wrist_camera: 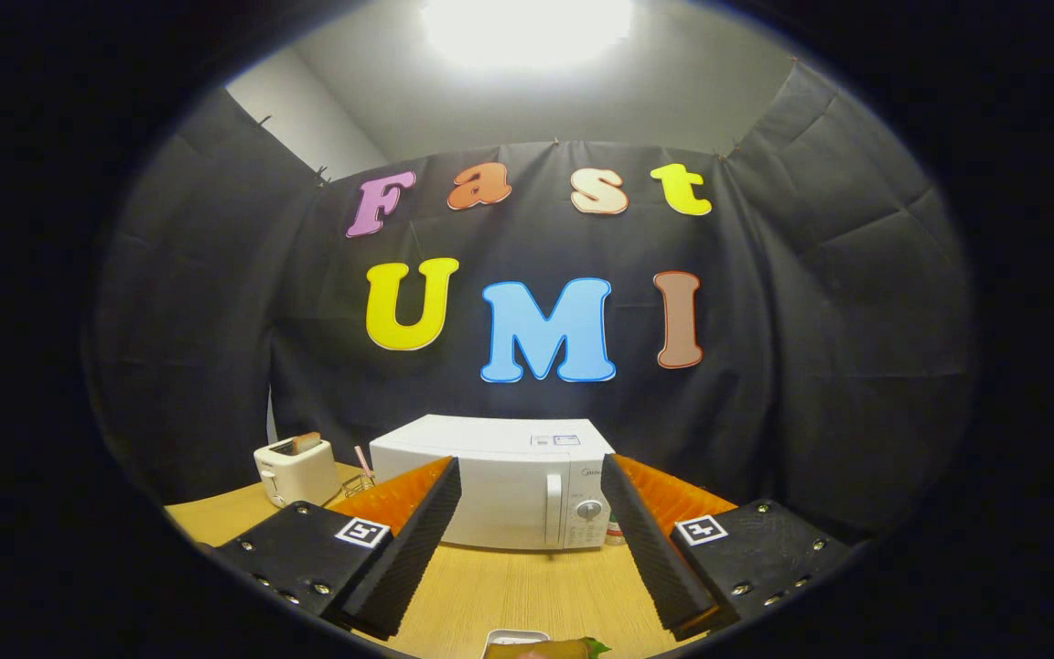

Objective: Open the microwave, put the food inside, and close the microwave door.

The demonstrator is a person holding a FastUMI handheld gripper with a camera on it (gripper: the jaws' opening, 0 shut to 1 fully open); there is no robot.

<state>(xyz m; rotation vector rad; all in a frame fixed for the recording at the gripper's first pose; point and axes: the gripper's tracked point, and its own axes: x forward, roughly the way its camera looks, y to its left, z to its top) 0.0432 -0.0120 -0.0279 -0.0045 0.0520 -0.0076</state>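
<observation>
A black cloth wall closes in the back and sides of the booth, with a bright ceiling light above it. Below it runs a wooden table. A white microwave stands on the table against the wall, beyond the fingers and framed between them; its door is shut, with an upright handle and a round knob at the control side. The gripper is held wide open with nothing between its fingers, well short of the microwave. To the side of the microwave stands a white toaster with a slice of bread sticking up from its slot. The food sits on a small white dish on the table, low between the fingers on the near side; it looks like something browned with a bit of green leaf, and only part of it can be seen.
</observation>
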